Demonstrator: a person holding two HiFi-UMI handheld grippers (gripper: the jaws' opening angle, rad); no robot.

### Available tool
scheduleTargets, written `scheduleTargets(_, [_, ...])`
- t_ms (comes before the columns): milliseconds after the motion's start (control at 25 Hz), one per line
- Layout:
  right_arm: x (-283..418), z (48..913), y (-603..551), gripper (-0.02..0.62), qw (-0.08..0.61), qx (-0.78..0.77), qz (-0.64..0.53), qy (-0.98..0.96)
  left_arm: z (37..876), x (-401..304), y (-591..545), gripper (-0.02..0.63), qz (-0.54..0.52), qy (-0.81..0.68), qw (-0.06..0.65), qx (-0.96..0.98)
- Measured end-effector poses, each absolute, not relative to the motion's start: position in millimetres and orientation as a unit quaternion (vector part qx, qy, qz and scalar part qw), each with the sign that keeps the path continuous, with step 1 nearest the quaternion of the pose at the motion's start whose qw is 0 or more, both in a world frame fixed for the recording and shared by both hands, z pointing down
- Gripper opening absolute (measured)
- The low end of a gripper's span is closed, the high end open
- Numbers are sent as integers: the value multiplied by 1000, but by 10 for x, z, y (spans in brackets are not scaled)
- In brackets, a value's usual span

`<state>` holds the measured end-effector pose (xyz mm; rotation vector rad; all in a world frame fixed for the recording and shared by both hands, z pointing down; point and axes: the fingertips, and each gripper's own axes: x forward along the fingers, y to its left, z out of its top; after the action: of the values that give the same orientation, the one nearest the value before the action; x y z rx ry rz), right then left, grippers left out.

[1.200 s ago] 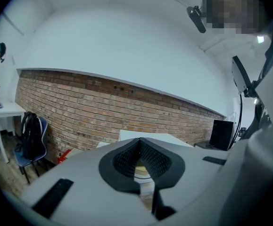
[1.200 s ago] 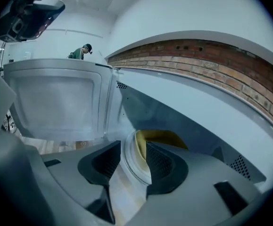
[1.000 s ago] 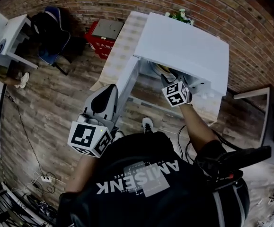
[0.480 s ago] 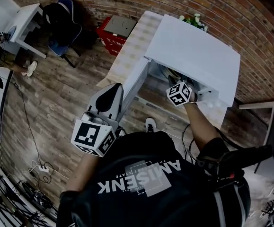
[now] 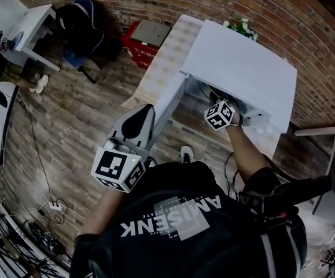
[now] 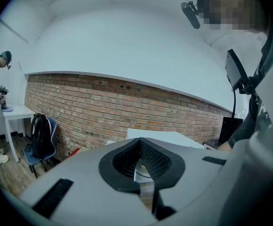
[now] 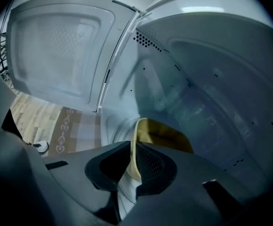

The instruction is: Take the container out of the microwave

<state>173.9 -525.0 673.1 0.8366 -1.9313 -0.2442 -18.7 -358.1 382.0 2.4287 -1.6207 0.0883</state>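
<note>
The white microwave [image 5: 242, 68] stands with its door [image 5: 168, 100] swung open to the left. My right gripper [image 5: 216, 102] reaches down into the cavity. In the right gripper view a cream-yellow container [image 7: 167, 135] sits on the cavity floor. Its thin rim stands between the right gripper's [image 7: 132, 161] pads, and the jaws have just been closing on it. My left gripper [image 5: 143, 113] stays at the door's free edge. A light strip of that edge shows between the narrow jaws of the left gripper [image 6: 143, 166].
The microwave rests on a table with a checked cloth [image 5: 161, 57], with a small plant [image 5: 240, 26] behind it. A red box [image 5: 147, 39], a chair with a black bag [image 5: 83, 30] and a white desk [image 5: 31, 25] stand by the brick wall. Cables [image 5: 45, 207] lie on the wooden floor.
My right gripper has gone a little deeper and lower into the microwave cavity. The left gripper has kept its place at the door.
</note>
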Motion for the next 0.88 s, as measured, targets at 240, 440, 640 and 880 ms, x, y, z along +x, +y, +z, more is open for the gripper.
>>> scheduleTargets(240, [1759,6744,-5232,60,494,343,-99,-793,3833,-220,-3540,11,29,-550,109,828])
scheduleTargets(440, [1750,6633,-5178,51,483,354,-102,-794,3802,-272,-3517,11,28,-544,107,832])
scheduleTargets(640, [1665,6419,-5033,51,460,360,-98,-805,3799,-285,-3477,11,20,-531,108,840])
scheduleTargets(880, [1505,6170,-4734,51,434,361,-71,-822,3792,-290,-3390,11,7,-506,113,855])
